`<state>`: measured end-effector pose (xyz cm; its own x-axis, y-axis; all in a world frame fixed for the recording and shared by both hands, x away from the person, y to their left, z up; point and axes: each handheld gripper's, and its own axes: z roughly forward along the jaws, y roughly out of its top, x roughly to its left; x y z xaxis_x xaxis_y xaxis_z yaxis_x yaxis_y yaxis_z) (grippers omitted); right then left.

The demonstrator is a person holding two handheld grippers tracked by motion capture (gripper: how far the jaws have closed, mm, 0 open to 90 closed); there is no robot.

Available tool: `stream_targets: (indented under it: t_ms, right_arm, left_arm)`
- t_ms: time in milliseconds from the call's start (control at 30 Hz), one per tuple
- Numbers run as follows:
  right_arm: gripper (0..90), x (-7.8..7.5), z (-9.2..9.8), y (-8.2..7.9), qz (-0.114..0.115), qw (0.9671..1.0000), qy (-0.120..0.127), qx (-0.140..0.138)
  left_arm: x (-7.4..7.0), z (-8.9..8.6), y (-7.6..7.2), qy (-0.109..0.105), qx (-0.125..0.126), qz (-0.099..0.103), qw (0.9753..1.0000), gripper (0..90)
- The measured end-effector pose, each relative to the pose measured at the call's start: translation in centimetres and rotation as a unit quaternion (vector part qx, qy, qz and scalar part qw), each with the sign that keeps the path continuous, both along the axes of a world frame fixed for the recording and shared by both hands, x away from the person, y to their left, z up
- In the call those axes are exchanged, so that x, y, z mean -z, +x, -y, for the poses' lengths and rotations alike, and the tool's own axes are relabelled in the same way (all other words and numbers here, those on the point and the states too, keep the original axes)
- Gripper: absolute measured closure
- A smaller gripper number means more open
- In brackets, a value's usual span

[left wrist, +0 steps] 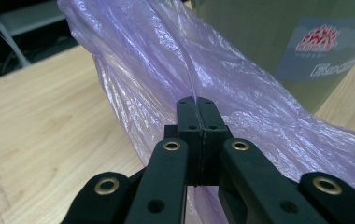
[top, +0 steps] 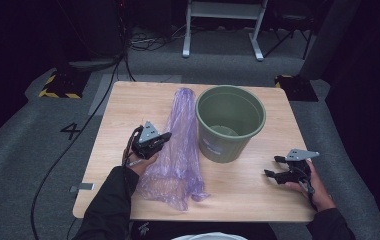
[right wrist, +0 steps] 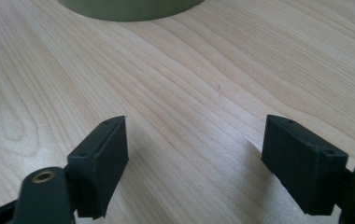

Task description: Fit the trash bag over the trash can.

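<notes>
A long, thin purple plastic bag (top: 178, 145) lies lengthwise on the wooden table (top: 123, 107), just left of an upright green bin (top: 229, 123). My left gripper (top: 165, 136) is at the bag's left edge, shut on a fold of the film; in the left gripper view the purple plastic bag (left wrist: 175, 60) is pinched between the closed jaws of my left gripper (left wrist: 197, 101), with the bin (left wrist: 283, 37) behind. My right gripper (top: 272, 167) rests low at the table's right front, open, with nothing between the jaws. In the right gripper view my right gripper (right wrist: 194, 149) faces bare wood and the bin's base (right wrist: 124, 8).
Grey carpet surrounds the table. A cable (top: 63, 155) runs across the floor at the left, yellow-black striped blocks (top: 59, 86) sit at the back corners, and a white frame (top: 223, 22) stands behind. Bare tabletop (top: 248, 185) lies between the bag and the right gripper.
</notes>
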<state>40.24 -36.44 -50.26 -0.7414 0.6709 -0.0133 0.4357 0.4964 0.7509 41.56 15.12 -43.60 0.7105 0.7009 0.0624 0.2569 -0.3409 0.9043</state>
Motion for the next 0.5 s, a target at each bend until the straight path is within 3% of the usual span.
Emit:
stream_targets:
  t_ms: [300, 500]
  right_arm:
    - [23.8, 0.0, 0.1, 0.2, 0.005, 0.9999, 0.001, 0.015]
    - [24.3, -0.5, 0.4, 0.2, 0.016, 0.9993, 0.019, 0.026]
  left_arm:
    - [-1.7, 0.2, -1.0, -0.012, -0.001, 0.041, 0.9991, 89.7]
    - [-2.5, 0.4, -1.4, -0.016, 0.001, 0.058, 0.9982, 89.7]
